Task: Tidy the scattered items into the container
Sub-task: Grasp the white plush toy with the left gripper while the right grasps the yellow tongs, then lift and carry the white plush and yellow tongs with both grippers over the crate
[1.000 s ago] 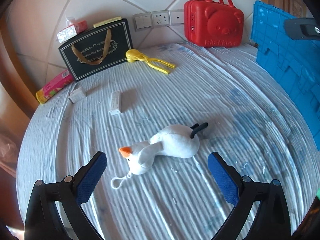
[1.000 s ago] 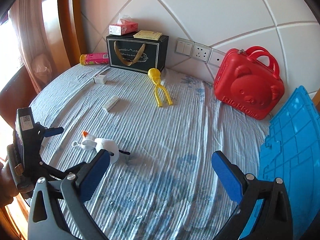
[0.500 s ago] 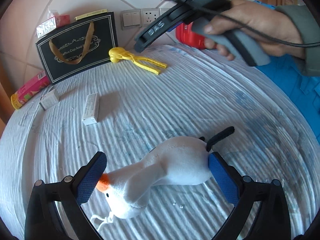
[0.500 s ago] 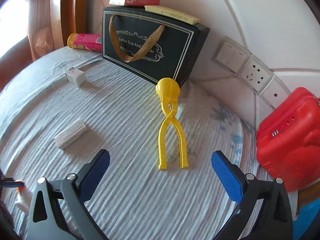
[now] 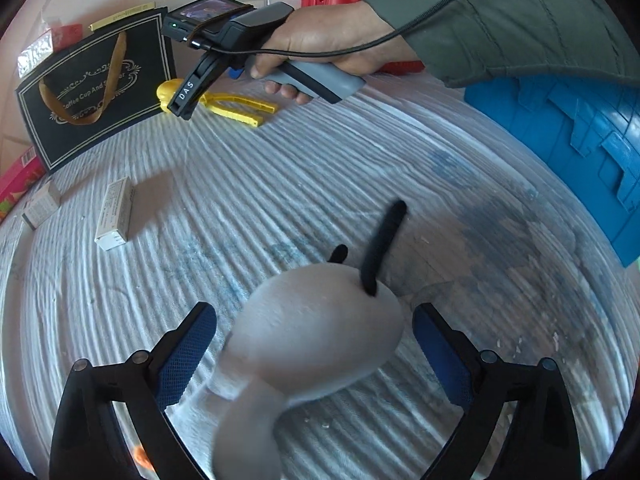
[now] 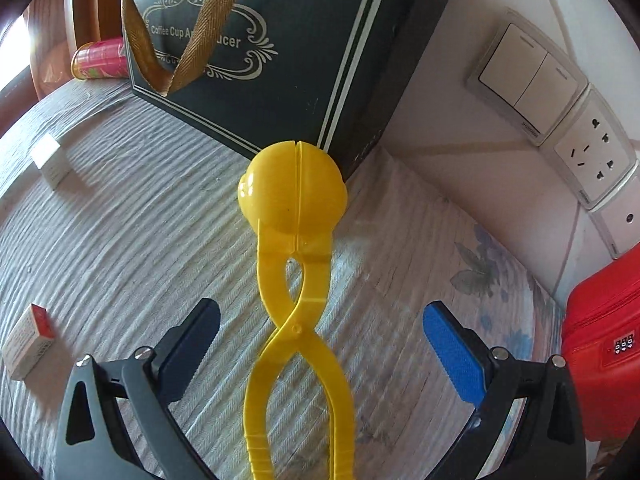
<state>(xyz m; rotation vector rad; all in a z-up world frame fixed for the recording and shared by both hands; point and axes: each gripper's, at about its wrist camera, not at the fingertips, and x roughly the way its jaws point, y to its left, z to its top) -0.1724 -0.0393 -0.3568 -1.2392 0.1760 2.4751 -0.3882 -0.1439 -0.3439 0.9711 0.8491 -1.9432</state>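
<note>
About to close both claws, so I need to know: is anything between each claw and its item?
Nothing visible. The left claw is open around the plush goose; the right claw is open astride the yellow snowball clip.

The black gift bag [image 6: 280, 40] carries "Coffee Cup And Saucer" in pale script inside an ornate frame, its middle letters hidden behind the brown handle; in the left wrist view the same words show on it. The right gripper [image 5: 188, 96] bears "DAS" in white on its black body.
</note>
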